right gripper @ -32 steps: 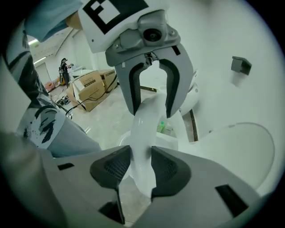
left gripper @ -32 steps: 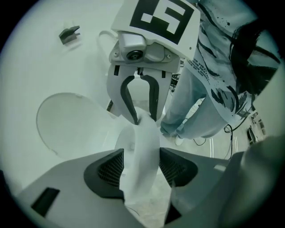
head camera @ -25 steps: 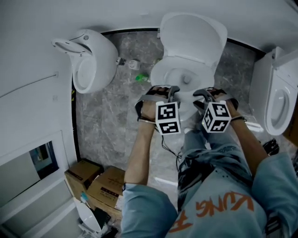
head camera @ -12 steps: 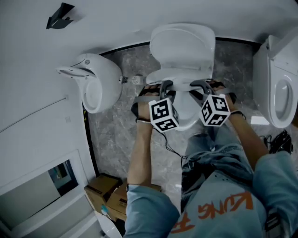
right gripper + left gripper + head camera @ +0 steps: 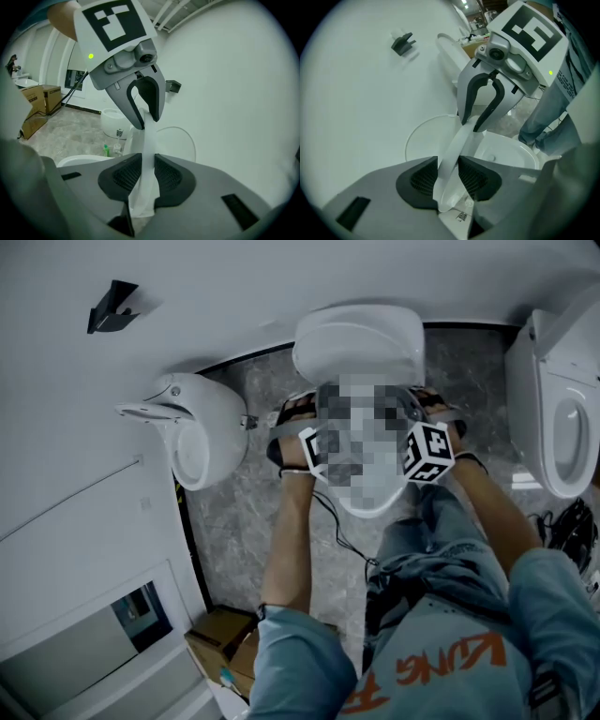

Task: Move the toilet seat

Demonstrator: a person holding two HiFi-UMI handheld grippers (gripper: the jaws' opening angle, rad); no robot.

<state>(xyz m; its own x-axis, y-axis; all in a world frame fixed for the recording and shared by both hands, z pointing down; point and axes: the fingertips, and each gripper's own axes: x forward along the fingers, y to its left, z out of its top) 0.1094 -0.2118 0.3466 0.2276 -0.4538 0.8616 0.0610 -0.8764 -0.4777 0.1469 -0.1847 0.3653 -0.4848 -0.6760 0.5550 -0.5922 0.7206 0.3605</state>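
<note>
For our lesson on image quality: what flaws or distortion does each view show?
Head view: dim; a mosaic patch hides part of the toilet. Left gripper view: fisheye, black corners, toilet seat sharp. Right gripper view: same fisheye, evenly lit.

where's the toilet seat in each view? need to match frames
Left gripper view: seat edge-on, bottom centre, gripped between the jaws.
Right gripper view: seat edge-on, bottom centre, between the closing jaws, pads on it.
Head view: upper centre, under the blur patch; cannot be made out.
Shared landmark: black wall bracket, top left in head view, upper left in left gripper view, centre right in right gripper view.
</note>
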